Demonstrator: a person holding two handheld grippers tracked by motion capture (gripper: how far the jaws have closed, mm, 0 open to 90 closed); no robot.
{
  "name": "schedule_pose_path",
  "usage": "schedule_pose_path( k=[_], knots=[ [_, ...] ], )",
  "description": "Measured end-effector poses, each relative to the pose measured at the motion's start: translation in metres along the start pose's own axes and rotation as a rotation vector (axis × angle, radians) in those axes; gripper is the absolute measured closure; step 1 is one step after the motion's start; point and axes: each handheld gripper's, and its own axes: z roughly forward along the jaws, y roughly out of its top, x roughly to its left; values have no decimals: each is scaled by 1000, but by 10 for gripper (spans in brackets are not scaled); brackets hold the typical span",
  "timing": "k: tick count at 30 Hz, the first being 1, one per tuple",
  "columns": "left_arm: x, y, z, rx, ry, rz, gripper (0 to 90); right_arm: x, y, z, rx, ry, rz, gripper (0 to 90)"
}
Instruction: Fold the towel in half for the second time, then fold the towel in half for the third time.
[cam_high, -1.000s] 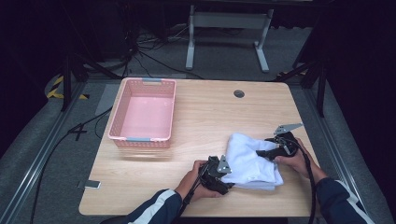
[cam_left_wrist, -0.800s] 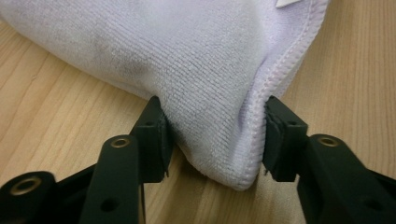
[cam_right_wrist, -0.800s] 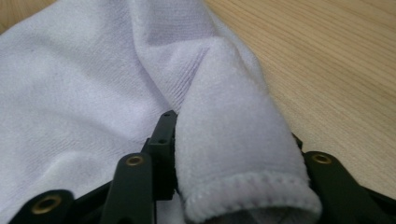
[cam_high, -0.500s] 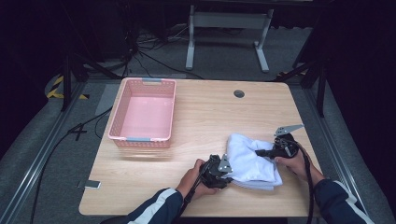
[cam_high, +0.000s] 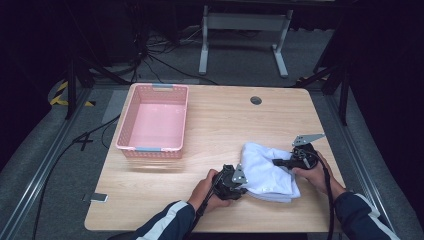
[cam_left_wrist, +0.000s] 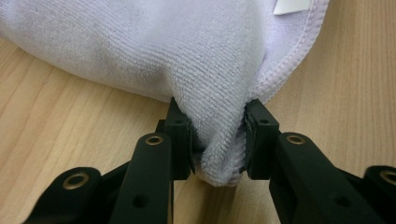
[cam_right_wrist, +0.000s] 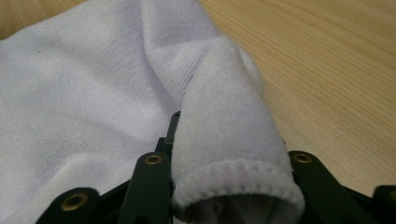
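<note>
Our left fingers (cam_left_wrist: 254, 135) pinch a bunched fold of the white towel (cam_high: 267, 170), the pads pressed in from both sides; they have just been closing on it. The right fingers (cam_right_wrist: 154, 182) have also just been closing, and a rolled, hemmed edge of the towel sits clamped between them.

From above, we see the left gripper (cam_high: 239, 184) at the towel's near-left corner and the right gripper (cam_high: 280, 162) at its right edge. The towel lies crumpled on the wooden counter (cam_high: 225, 125), in the near-right part, close to the near edge and not far from the right one. Bare wood stretches away from us and to the left. A pink basket (cam_high: 135, 130) stands well apart at the far left of the counter.
</note>
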Motion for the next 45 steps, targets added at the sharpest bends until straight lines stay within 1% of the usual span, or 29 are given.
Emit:
schedule_pose_path(
  k=[1, 2, 4, 6, 7, 9, 10, 12, 14, 15, 16, 18, 20, 21, 22, 23, 24, 27, 29, 31, 32, 34, 35, 38, 39, 45],
  knots=[
    [1, -1, -1, -7, 7, -12, 696, 1, 2, 0, -4, 0, -1, 655],
    [3, -1, -2, -3, 13, -6, 698, 1, 3, 1, -5, -3, -8, 656],
    [5, -2, -5, -11, 25, -18, 704, 2, 7, 2, -13, -9, -14, 656],
    [8, -2, -8, -9, 44, -9, 706, 3, 10, 4, -12, -13, -18, 656],
    [9, -2, -10, -6, 49, -14, 708, 3, 12, 6, -21, -17, -24, 657],
    [9, -2, -11, -14, 57, -16, 710, 3, 16, 8, -21, -20, -29, 657],
    [11, -2, -13, -24, 70, -14, 711, 4, 18, 8, -26, -19, -25, 657],
    [13, -3, -16, -16, 75, -26, 712, 4, 22, 9, -34, -19, -29, 657],
    [16, -5, -19, -27, 86, -38, 713, 5, 27, 11, -44, -22, -28, 657],
    [18, -5, -20, -32, 93, -30, 713, 5, 29, 11, -47, -22, -28, 657],
    [19, -6, -22, -31, 97, -32, 714, 6, 32, 13, -52, -25, -36, 657],
    [22, -7, -25, -40, 109, -37, 716, 7, 36, 16, -55, -21, -36, 657],
    [24, -8, -28, -44, 117, -50, 717, 7, 41, 18, -63, -23, -42, 657],
    [26, -9, -30, -55, 123, -55, 717, 7, 43, 18, -64, -22, -41, 657],
    [26, -9, -30, -55, 123, -55, 717, 7, 43, 18, -64, -22, -41, 657],
    [29, -10, -34, -59, 135, -65, 718, 8, 49, 19, -78, -16, -48, 657],
    [30, -10, -36, -74, 142, -69, 718, 8, 52, 19, -83, -11, -47, 657],
    [32, -11, -41, -87, 147, -78, 720, 8, 56, 21, -89, -11, -54, 657],
    [34, -11, -44, -93, 153, -88, 721, 9, 64, 25, -82, -11, -71, 657],
    [35, -12, -47, -99, 165, -93, 723, 11, 70, 27, -83, -9, -71, 657],
    [36, -12, -49, -103, 168, -94, 723, 11, 72, 28, -88, -12, -84, 657],
    [37, -12, -53, -110, 176, -100, 724, 11, 76, 31, -85, -6, -82, 657],
    [36, -13, -54, -116, 177, -106, 724, 12, 78, 32, -81, -4, -89, 657],
    [38, -13, -58, -117, 185, -102, 724, 13, 81, 33, -83, -3, -87, 657],
    [38, -14, -59, -123, 187, -111, 724, 15, 84, 34, -87, -1, -84, 657],
    [43, -15, -68, -137, 212, -112, 724, 16, 98, 39, -101, 10, -92, 657]
  ],
)
